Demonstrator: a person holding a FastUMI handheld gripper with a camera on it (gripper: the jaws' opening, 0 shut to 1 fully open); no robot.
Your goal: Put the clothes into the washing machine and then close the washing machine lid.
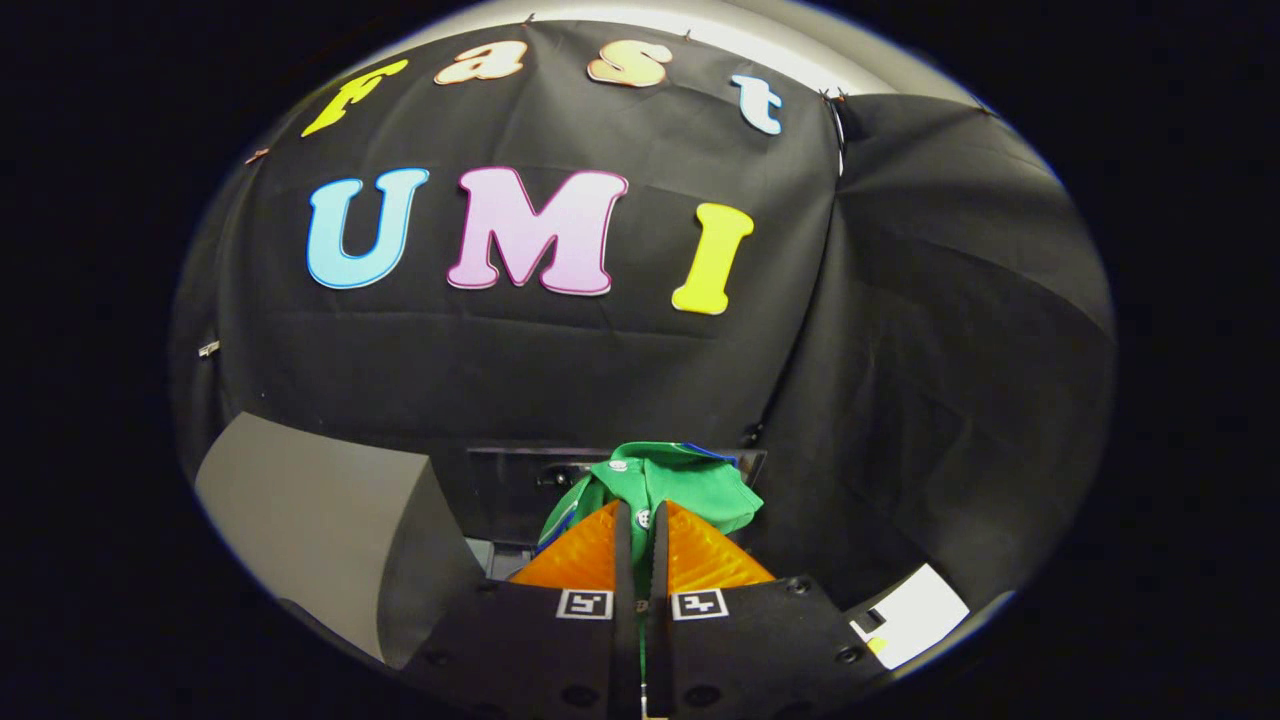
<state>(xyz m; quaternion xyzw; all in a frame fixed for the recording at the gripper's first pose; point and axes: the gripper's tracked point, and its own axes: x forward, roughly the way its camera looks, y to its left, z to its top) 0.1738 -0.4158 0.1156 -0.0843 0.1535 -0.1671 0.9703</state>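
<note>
**Green garment, one item, held aloft**

Green garment: small shirt with collar and buttons, bunched just beyond the fingertips, a strip of it pinched between them. Gripper: fingers nearly together, clamped on the cloth. Handling, judged: light, soft, limp; likely to sag and swing, slip possible if held by a thin fold. Best hold: a thick gathered bunch near the collar. Grey panel lies left of the fingers, booth wall behind.
</note>
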